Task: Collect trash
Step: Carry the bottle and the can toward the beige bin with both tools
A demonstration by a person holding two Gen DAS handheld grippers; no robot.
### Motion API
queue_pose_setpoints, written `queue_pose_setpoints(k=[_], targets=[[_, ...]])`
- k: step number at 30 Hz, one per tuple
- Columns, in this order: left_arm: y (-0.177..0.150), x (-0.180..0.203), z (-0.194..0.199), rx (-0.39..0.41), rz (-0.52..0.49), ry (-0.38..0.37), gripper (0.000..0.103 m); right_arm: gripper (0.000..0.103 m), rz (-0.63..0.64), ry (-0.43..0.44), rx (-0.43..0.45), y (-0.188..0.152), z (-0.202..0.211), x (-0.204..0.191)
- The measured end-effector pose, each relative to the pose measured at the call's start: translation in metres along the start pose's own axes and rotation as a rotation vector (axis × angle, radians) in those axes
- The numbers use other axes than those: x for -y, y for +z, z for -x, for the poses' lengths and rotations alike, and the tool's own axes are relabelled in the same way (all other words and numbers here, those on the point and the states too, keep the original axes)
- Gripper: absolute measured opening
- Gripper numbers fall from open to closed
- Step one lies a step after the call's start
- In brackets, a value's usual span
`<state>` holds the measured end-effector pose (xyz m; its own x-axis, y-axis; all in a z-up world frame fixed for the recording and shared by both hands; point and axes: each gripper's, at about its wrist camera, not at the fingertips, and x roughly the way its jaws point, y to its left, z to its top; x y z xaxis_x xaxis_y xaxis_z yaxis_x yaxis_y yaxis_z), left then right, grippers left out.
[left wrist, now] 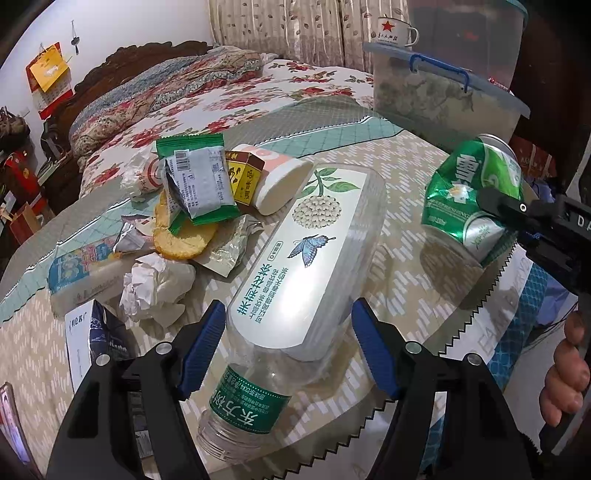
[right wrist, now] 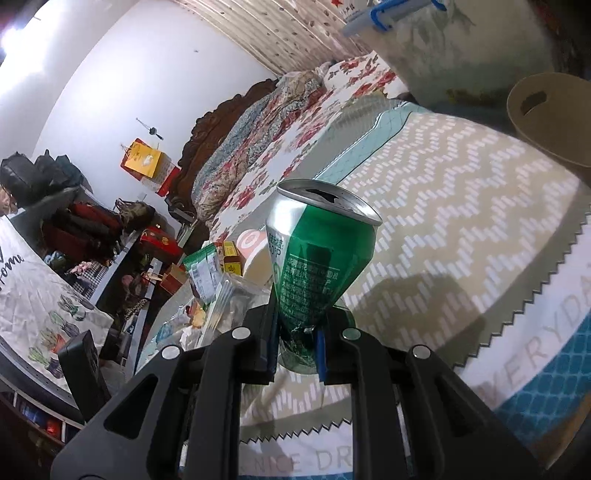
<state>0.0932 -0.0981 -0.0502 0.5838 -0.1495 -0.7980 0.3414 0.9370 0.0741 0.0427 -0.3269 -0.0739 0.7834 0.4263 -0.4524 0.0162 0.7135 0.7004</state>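
Right gripper [right wrist: 295, 354] fingers pinched on crushed green beer can [right wrist: 317, 258], clamped at its dented waist near the base, opened top pointing away; can looks lifted clear of the counter [right wrist: 461, 221], shadow under it. In left view the same can [left wrist: 469, 199] hangs at right with the right gripper's finger [left wrist: 506, 210] across it. A waist grip makes sense: the crumpled part is narrow enough for the fingers.

Left gripper [left wrist: 288, 354] fingers spread wide, straddling a clear plastic tea bottle [left wrist: 306, 266] lying on its side, capless neck toward the camera; pads beside the body, contact not clear. Likely lined up for a grab across the label section.

Remaining trash sits in a pile on the counter, far left: green snack wrapper [left wrist: 199, 177], yellow seasoning box [left wrist: 245, 175], white tub [left wrist: 284, 181], crackers [left wrist: 184, 236], crumpled tissue [left wrist: 155, 284], foil wrapper [left wrist: 229, 243]. Tan bin [right wrist: 546, 122] at far right of counter, probable drop target for the can. Lidded plastic storage box [left wrist: 439, 92] behind, enamel mug [left wrist: 395, 31] on top.
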Motion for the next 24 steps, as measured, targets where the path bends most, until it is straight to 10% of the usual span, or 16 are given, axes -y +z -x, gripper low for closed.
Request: queue_pose_setpoints(k=[24], targets=[[-0.019,-0.011,0.027,0.035,0.032,0.011,0.064,0.018,0.197,-0.054,-0.006,-0.038,0.019,-0.035]])
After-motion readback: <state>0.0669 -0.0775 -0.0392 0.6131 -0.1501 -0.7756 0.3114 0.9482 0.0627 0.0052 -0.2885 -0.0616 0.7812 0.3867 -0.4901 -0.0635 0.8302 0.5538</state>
